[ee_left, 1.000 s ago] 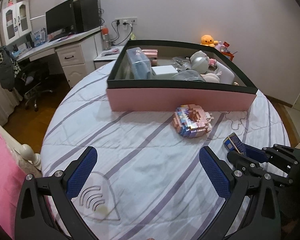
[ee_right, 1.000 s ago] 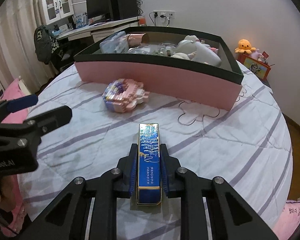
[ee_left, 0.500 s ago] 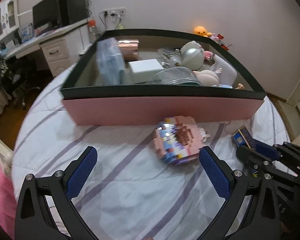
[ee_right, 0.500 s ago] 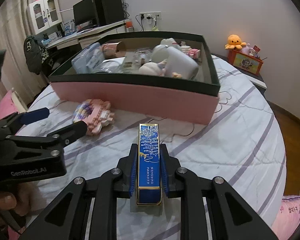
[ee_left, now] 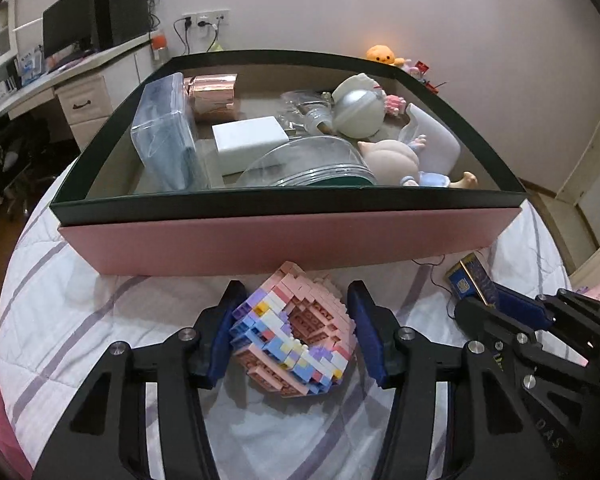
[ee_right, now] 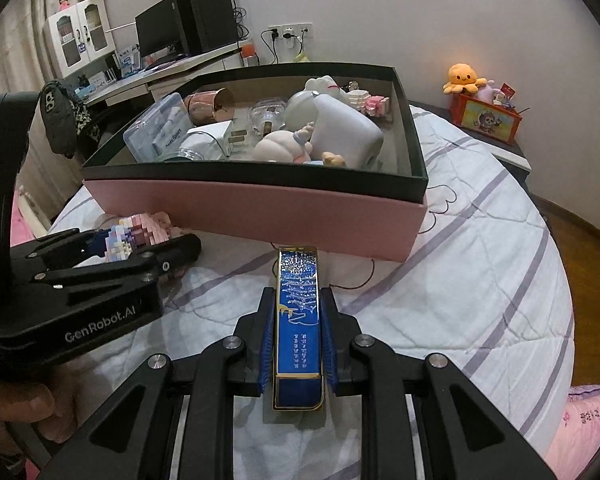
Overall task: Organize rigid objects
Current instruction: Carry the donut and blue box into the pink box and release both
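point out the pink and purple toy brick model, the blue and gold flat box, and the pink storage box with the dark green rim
pink and purple toy brick model [ee_left: 290, 330]: left wrist view, its studded top face
blue and gold flat box [ee_right: 298, 320]: right wrist view, its printed top face
pink storage box with the dark green rim [ee_left: 284, 240]: left wrist view, its pink front wall

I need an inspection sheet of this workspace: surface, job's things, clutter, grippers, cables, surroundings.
Surface: round bed cover, white with purple stripes.
Job's things: brick model lying before the pink box; blue carton; box already holds a doll, a white block, a clear case and more.
Clutter: nothing seen loose besides these.
Grippers: left hand-held gripper closing, brick model between its jaws, left pad touching, right pad still apart; right hand-held gripper shut on blue carton.
Cables: thin cord on the cover beside the box.
Surroundings: desk with monitor, orange plush.
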`<state>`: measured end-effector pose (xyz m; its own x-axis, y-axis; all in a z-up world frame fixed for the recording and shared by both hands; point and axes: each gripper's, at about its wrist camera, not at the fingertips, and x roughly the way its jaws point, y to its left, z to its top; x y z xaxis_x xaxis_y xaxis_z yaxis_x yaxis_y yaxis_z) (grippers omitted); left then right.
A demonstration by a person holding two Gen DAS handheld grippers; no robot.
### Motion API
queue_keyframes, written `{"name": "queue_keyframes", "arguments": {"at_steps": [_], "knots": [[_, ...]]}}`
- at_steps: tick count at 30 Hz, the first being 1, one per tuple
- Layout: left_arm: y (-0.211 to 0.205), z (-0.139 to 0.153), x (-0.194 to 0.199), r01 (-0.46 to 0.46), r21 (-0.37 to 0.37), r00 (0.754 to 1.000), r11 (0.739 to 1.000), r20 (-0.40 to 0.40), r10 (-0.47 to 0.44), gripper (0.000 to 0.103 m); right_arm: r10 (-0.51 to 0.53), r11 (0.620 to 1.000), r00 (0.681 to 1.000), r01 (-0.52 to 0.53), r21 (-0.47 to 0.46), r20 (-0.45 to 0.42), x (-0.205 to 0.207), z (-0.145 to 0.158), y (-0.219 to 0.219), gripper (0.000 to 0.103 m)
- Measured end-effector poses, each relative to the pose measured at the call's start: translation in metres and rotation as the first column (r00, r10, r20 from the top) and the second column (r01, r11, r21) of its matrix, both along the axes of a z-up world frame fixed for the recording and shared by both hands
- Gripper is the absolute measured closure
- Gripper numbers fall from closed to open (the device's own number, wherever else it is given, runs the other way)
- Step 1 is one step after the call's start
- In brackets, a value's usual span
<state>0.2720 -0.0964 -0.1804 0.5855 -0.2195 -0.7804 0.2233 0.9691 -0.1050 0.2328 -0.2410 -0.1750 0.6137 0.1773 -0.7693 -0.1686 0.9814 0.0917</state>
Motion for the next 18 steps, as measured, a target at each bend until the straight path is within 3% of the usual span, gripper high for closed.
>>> {"name": "queue_keyframes", "arguments": {"at_steps": [8,18], "knots": [[0.013,0.024,-0.024,-0.007,0.006,0.998,1.000,0.062,0.007,0.049,0.000,1.000,0.999,0.000,0.000,0.036,-0.011,0.019,0.003,0.082],[0.040,0.086,-0.020,-0.024,-0.012,0.979,1.000,0.204,0.026,0.049,0.032,0.999,0.988,-0.035,0.015,0.154,0.002,0.078,0.009,0.082]]}}
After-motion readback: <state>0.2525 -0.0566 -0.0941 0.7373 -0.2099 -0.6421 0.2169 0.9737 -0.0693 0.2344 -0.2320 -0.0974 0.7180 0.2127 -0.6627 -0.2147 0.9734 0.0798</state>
